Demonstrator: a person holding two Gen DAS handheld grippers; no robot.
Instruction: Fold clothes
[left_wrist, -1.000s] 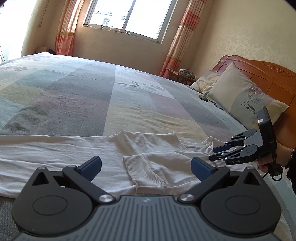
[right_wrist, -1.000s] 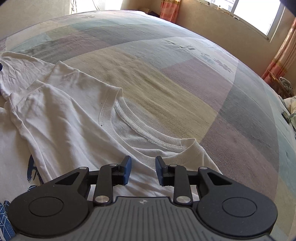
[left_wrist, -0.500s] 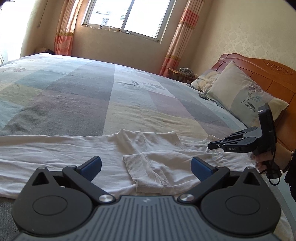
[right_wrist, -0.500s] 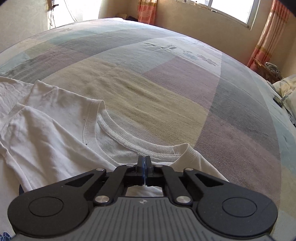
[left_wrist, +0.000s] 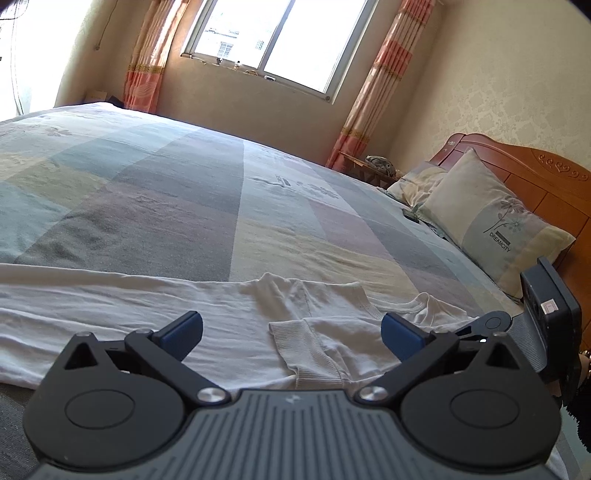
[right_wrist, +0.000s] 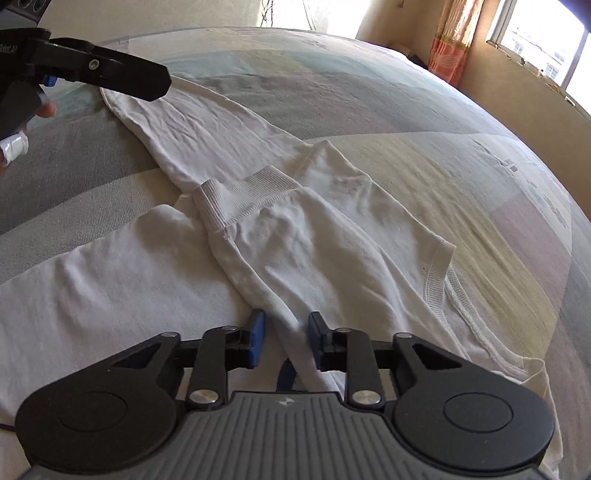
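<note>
A white T-shirt (right_wrist: 258, 236) lies spread on the bed, with one ribbed sleeve cuff (right_wrist: 240, 199) folded over the body and the collar (right_wrist: 439, 284) to the right. My right gripper (right_wrist: 286, 339) hangs low over the sleeve. Its jaws are opening, and a raised fold of the sleeve runs between the blue pads (right_wrist: 256, 341). My left gripper (left_wrist: 291, 330) stands wide open above the shirt (left_wrist: 229, 314) with nothing between its fingers. In the right wrist view the left gripper (right_wrist: 155, 83) shows side-on over the shirt's far corner. The right gripper's housing (left_wrist: 546, 314) shows at the right of the left wrist view.
The bed (left_wrist: 177, 206) has a patchwork cover in grey, green and pink. Pillows (left_wrist: 491, 229) lean on a wooden headboard (left_wrist: 546, 184) at the right. A window (left_wrist: 280, 40) with striped curtains is at the back. A person's hand (right_wrist: 44, 110) holds the left gripper.
The right gripper shut near the collar half a second ago, then swung left over the folded sleeve, and its jaws now stand apart. The left gripper stayed open and drifted a little.
</note>
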